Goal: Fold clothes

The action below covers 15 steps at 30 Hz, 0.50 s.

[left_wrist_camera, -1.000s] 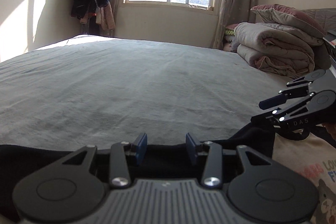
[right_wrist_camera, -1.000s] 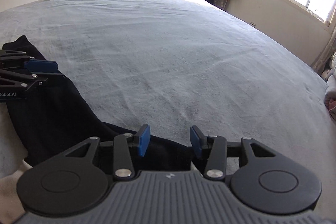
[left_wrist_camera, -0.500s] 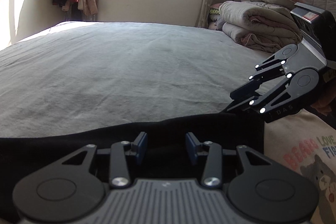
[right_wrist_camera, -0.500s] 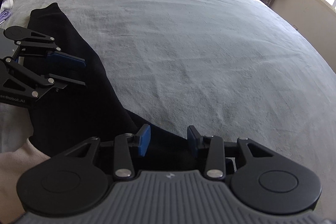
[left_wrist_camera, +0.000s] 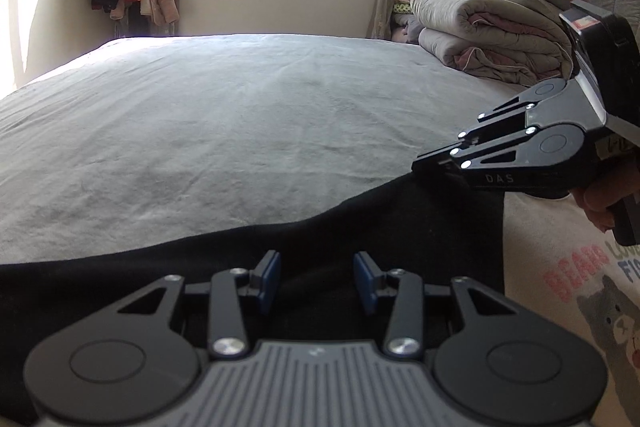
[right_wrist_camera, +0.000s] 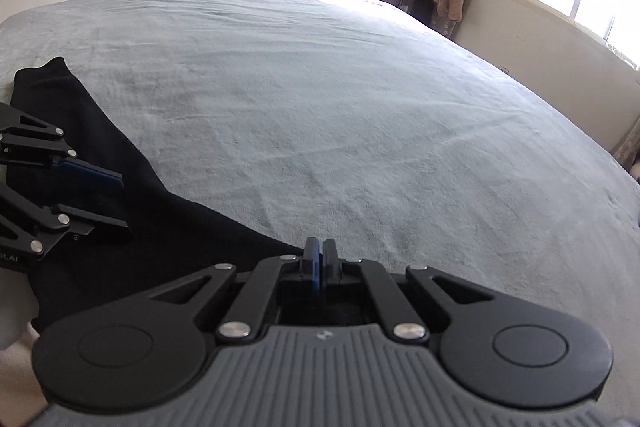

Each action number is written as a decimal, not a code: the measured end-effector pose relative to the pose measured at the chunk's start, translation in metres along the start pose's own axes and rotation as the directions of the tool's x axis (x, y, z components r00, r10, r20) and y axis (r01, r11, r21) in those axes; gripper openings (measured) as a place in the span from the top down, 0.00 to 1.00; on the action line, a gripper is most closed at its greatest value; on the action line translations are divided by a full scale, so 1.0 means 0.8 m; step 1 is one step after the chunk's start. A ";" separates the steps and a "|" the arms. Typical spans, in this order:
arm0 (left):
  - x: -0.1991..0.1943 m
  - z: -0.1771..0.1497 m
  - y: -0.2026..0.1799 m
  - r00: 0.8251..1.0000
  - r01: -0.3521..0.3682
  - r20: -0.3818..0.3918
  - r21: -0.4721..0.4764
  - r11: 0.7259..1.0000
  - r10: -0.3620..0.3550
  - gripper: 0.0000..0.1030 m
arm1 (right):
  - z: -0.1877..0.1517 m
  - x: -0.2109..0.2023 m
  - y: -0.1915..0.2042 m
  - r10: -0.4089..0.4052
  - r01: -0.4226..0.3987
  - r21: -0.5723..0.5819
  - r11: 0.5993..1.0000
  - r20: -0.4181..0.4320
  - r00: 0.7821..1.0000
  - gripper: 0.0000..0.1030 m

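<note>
the right gripper (right_wrist_camera: 319, 259) is pinched closed on the black fabric sleeve (right_wrist_camera: 120, 259)'s edge, while the left gripper (left_wrist_camera: 316, 281) gapes above it on the grey bedsheet (left_wrist_camera: 220, 127).

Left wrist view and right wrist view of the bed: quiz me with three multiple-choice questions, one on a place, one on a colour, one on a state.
1. Where is the folded quilt pile?
A) at the bed's far right
B) on the floor
C) hanging on the wall
2. What colour are the finger pads of the left gripper?
A) red
B) blue
C) yellow
3. How is the right gripper?
A) wide open
B) shut on the black garment's edge
C) holding a pillow

Answers: 1 A, the pile sits at the far right corner; 2 B, blue shows on both fingers; 3 B, its fingers meet on the cloth's edge.
</note>
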<state>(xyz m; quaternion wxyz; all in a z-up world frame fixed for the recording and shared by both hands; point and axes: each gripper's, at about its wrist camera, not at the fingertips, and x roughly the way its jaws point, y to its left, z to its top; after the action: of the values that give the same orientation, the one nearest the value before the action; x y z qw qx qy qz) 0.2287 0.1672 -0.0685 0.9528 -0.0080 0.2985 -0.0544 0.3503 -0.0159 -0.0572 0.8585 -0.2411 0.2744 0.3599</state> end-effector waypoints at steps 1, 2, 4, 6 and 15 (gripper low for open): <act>0.000 0.000 0.001 1.000 0.002 0.000 -0.003 1.000 -0.002 0.59 | -0.003 0.006 0.005 -0.013 0.013 -0.013 1.000 -0.005 1.000 0.99; -0.001 0.000 0.002 1.000 0.006 0.002 -0.009 1.000 -0.006 0.59 | -0.005 0.007 0.008 -0.025 0.026 -0.023 0.999 0.003 1.000 0.98; -0.004 0.002 0.006 1.000 0.006 0.008 -0.026 1.000 -0.005 0.59 | -0.003 -0.001 0.000 -0.024 0.023 0.036 0.999 0.015 1.000 0.97; -0.007 0.003 0.012 1.000 -0.002 0.017 -0.047 0.999 0.003 0.60 | -0.002 -0.017 -0.014 -0.031 0.027 0.126 0.992 0.031 0.999 0.86; -0.004 0.004 0.031 0.992 -0.121 0.017 -0.109 0.987 0.123 0.64 | -0.032 -0.049 0.007 0.070 -0.068 0.290 0.954 0.003 0.998 0.86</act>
<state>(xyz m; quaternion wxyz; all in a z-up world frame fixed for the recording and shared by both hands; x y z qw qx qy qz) 0.2304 0.1922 -0.0648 0.9561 -0.0419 0.2895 0.0203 0.3156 -0.0472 -0.0516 0.8704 -0.1040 0.3357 0.3447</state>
